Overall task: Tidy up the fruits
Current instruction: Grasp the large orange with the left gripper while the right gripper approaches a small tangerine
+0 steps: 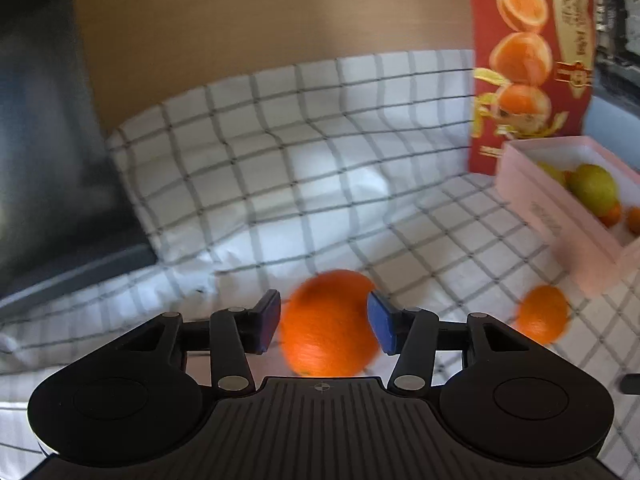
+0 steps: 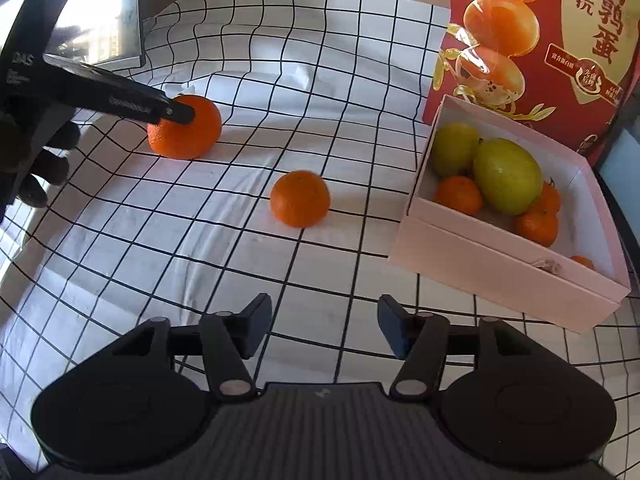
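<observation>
Your left gripper (image 1: 324,322) stands with its jaws apart on either side of the big orange (image 1: 330,322), the blue pads (image 1: 382,326) flanking the fruit's widest part; the view is blurred, so whether the right-hand pad already brushes the skin cannot be told, but there is a sliver of gap on the left, so treat it as not yet gripped. Before you close, settle the hand so the orange sits square between the pads rather than forward of them, then squeeze slowly: a round fruit on soft cloth will likely roll out if one pad lands first. Your right gripper (image 2: 324,326) hangs apart and empty over the checked cloth (image 2: 224,240), nothing between its jaws. The smaller orange (image 2: 300,204) lies beyond it, free on the cloth and well clear of the left hand's fruit (image 2: 185,127), so you could line up on it straight ahead without crossing arms. Farther right sits the pink box (image 2: 500,264), already holding green fruit (image 2: 507,176) and small oranges; carry each fruit over its near wall and lower it into the free corner rather than dropping it onto the others. The red carton (image 2: 560,40) stands just behind the box, so keep your approach low.
</observation>
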Demonstrator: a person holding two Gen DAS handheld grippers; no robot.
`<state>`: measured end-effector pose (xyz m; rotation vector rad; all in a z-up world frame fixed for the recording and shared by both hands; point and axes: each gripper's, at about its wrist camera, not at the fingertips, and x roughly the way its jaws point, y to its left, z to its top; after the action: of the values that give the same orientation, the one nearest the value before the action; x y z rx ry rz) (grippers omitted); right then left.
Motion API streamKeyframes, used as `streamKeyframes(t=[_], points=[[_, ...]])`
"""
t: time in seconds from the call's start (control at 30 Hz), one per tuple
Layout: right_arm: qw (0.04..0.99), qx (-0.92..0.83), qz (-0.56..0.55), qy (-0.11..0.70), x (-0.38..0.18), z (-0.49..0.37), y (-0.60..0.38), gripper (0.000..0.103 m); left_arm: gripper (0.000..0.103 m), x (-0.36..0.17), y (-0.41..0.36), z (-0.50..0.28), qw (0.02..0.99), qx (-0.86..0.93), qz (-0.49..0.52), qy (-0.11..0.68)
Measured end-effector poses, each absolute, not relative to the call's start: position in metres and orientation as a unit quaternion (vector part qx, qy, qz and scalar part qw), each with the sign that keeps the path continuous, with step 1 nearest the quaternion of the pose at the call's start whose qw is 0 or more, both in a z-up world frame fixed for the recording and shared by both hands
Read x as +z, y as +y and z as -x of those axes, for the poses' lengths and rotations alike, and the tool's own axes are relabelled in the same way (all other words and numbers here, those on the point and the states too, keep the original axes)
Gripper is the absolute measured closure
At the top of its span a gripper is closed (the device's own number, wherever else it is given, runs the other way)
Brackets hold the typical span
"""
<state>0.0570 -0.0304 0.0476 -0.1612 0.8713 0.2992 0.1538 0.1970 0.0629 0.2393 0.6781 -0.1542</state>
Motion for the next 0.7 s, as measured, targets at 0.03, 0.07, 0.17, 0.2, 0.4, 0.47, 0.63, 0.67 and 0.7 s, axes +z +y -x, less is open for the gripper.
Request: streamKeyframes(t=[0.03,0.07,0.17,0.2,0.4,0.47,0.63,0.67,0.7], points=[[0.893,0.142,0.079,0.420,0.047,-0.057,-0.031,0.040,0.046,0.063,0.199,-0.156,0.933,-0.070,-0.119,0.333],[0.892,0.142,0.078,0.421,0.046,-0.057,-0.031,0.040,0.046,0.064,0.202,-0.157,0.933,-0.067,-0.116,0.333],[0.888,0.140,0.073,0.432,0.041,-0.056,-0.032,0.039,0.048,0.067,0.209,-0.162,0.930,-0.077,-0.107,0.342],[0.886,0.140,0.071,0.436,0.039,-0.055,-0.033,0.039,0.048,0.068,0.210,-0.164,0.928,-0.087,-0.098,0.348],[0.881,0.136,0.068,0.448,0.032,-0.047,-0.036,0.038,0.046,0.060,0.212,-0.170,0.912,-0.152,-0.044,0.380],[0.880,0.134,0.064,0.451,0.031,-0.045,-0.039,0.037,0.042,0.056,0.204,-0.167,0.912,-0.148,-0.073,0.375],[0.873,0.136,0.050,0.466,0.024,-0.040,-0.044,0.032,0.024,0.044,0.205,-0.176,0.906,-0.128,-0.079,0.396],[0.873,0.136,0.053,0.465,0.024,-0.039,-0.043,0.031,0.024,0.042,0.207,-0.178,0.906,-0.121,-0.073,0.400],[0.873,0.136,0.055,0.465,0.023,-0.038,-0.043,0.030,0.024,0.039,0.209,-0.182,0.905,-0.113,-0.065,0.404]])
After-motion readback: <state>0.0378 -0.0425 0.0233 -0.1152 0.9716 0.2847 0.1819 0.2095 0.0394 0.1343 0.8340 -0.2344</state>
